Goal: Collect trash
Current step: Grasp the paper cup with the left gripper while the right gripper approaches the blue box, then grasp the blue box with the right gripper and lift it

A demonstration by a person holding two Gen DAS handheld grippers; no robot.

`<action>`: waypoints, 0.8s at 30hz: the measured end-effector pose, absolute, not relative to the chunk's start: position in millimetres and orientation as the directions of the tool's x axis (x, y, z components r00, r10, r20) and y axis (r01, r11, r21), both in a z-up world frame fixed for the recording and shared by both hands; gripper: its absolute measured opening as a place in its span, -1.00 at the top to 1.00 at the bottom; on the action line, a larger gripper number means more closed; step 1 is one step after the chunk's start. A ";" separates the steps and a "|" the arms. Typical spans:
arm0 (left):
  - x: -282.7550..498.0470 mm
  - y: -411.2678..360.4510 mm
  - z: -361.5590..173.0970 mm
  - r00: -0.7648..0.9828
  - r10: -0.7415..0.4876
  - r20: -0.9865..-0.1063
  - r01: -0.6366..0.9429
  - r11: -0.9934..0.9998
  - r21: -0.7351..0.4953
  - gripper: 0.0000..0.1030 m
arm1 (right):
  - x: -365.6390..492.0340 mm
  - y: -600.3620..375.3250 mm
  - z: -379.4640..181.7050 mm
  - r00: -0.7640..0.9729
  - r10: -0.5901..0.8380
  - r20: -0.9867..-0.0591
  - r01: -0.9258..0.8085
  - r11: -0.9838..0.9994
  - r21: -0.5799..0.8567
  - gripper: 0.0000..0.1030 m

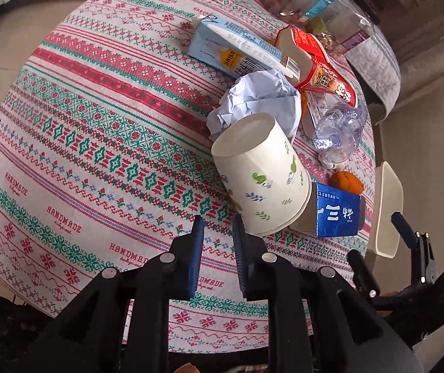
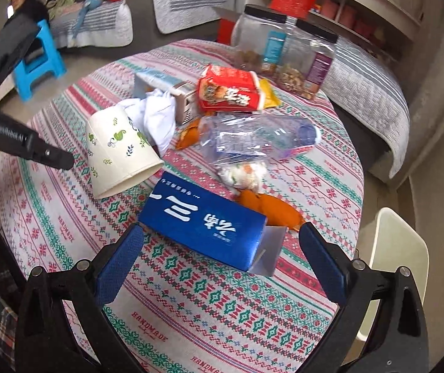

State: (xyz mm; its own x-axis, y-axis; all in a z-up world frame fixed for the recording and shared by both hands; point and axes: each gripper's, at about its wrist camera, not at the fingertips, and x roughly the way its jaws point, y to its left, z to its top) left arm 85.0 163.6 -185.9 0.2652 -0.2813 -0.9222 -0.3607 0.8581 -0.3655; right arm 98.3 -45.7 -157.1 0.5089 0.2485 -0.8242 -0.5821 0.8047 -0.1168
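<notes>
Two hand-held grippers hang over the patterned counter [image 2: 191, 304], and neither has hold of anything. The left hand-held gripper [image 1: 219, 227] has its jaws drawn close together with only cloth showing in the narrow gap; its right pad sits just beside the rim of the tipped paper cup [image 1: 262, 180]. If it meant to pinch that rim it looks to have missed, and any push from here would likely roll the cup into the crumpled paper [image 1: 256, 99] behind it. The right hand-held gripper [image 2: 219, 236] stands wide open, its fingers either side of the blue carton [image 2: 203, 227], apart from it. That carton lies near the counter's near edge with an open flap; a squeeze across it could crush or skid it into the orange peel [image 2: 268, 208]. Further out, the crushed plastic bottle [image 2: 259, 140], red packet [image 2: 231, 93] and pale blue milk carton [image 1: 237, 49] lie heaped toward the far edge.
</notes>
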 end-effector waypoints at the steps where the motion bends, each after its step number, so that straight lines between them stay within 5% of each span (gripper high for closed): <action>1: 85.7 164.9 -186.9 0.272 -0.300 -0.914 -0.372 0.844 -0.387 0.30 | 98.0 -44.2 -156.0 0.504 0.255 -0.825 -0.586 0.803 -0.110 -0.87; 2: 85.5 166.8 -187.6 0.280 -0.317 -0.906 -0.384 0.828 -0.408 0.09 | 97.3 -42.8 -153.8 0.504 0.260 -0.824 -0.587 0.802 -0.106 -0.87; 11: 100.6 161.1 -216.6 0.350 -0.378 -0.857 -0.538 0.668 -0.514 -0.32 | 93.6 -60.6 -141.1 0.537 0.266 -0.801 -0.538 0.839 -0.082 -0.87; 16: 117.2 150.8 -218.5 0.348 -0.369 -0.862 -0.547 0.667 -0.506 -0.32 | 95.8 -72.3 -141.2 0.543 0.258 -0.799 -0.513 0.855 -0.073 -0.87; 19: 119.7 143.0 -217.7 0.334 -0.391 -0.857 -0.505 0.694 -0.514 0.06 | 97.5 -75.2 -142.9 0.537 0.253 -0.805 -0.510 0.857 -0.070 -0.87; 24: 112.0 139.4 -200.3 0.336 -0.386 -0.859 -0.408 0.763 -0.502 0.15 | 99.2 -75.2 -142.7 0.539 0.254 -0.803 -0.513 0.855 -0.074 -0.87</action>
